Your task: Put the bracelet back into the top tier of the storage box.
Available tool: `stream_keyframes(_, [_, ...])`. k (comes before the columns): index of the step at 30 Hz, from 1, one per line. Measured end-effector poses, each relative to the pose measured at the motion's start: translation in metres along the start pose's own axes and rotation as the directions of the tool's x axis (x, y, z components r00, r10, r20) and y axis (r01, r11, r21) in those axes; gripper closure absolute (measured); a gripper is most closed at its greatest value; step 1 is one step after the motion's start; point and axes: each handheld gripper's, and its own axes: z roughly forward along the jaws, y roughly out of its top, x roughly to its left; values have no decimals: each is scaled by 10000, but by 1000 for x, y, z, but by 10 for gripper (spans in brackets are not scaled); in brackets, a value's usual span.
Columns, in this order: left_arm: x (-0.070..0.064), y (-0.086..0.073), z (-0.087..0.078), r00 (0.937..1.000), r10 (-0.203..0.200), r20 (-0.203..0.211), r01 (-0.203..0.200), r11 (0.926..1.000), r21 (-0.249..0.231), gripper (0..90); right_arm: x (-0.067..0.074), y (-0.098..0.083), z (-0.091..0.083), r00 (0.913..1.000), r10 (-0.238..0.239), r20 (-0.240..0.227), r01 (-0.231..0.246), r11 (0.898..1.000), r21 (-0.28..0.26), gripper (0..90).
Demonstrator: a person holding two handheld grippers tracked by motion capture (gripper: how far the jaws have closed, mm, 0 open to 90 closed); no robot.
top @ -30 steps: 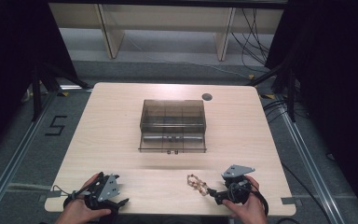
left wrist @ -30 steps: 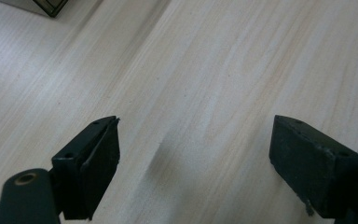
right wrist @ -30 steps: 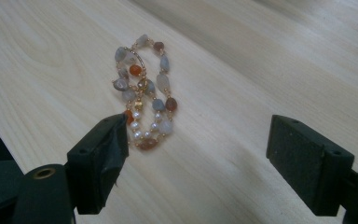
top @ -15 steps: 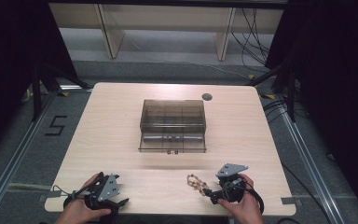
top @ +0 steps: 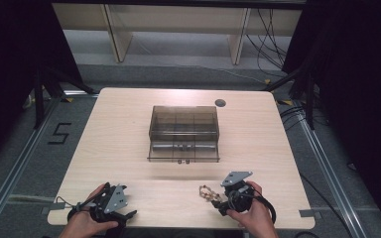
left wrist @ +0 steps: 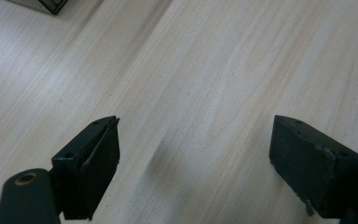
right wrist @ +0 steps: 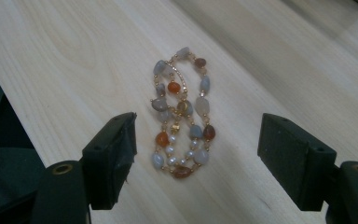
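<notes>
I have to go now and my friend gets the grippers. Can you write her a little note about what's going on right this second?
Right gripper: jaws open, just been closing, one on each side of the bracelet of grey, orange and pearl beads on gold links, pads not touching it.
Left gripper: open, holding nothing, over bare light wooden table at the near left.
The bracelet lies flat near the table's front edge. The smoky clear plastic compartment box sits mid-table.
Done: right gripper lined up.
Left: close on the bracelet and lift; probably it belongs in the box.
</notes>
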Motion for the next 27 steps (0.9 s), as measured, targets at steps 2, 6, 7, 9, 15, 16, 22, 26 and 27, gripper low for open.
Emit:
stream_keyframes(2, [0, 0, 0, 10000, 7, -3, -7, 10000, 1, 161, -1, 5, 3, 9997, -226, -7, 227, 9991, 351, 312])
stream_keyframes(6, [1, 0, -3, 9995, 267, 153, -271, 9993, 252, 161, 0, 14, 4, 9992, -409, 21, 406, 9962, 764, 313])
stream_keyframes(7, [1, 0, -3, 9996, 272, 57, -274, 9993, 244, 161, 0, 16, 5, 9984, -568, 77, 560, 9948, 849, 313])
stream_keyframes(9, [1, 0, -3, 9995, 268, 181, -272, 9994, 217, 161, 1, 18, 6, 9978, -663, -53, 665, 9929, 989, 320])
stream_keyframes(15, [1, 0, -2, 9995, 266, 198, -270, 9994, 227, 161, 2, 24, 13, 9972, -735, -154, 749, 9881, 1346, 350])
stream_keyframes(16, [0, 0, -3, 9996, 281, 12, -281, 9993, 247, 161, 3, 25, 14, 9977, -661, -162, 678, 9862, 1511, 352])
stream_keyframes(22, [1, 0, -2, 9994, 268, 212, -272, 9994, 210, 161, 4, 28, 17, 9965, -828, -78, 828, 9783, 1900, 373])
stream_keyframes(26, [1, 0, -2, 9994, 267, 204, -272, 9994, 220, 161, 4, 31, 21, 9936, -1115, -158, 1124, 9729, 2019, 389])
stream_keyframes(27, [1, 0, -2, 9994, 267, 211, -272, 9994, 219, 161, 5, 32, 22, 9938, -1091, -210, 1111, 9708, 2126, 398])
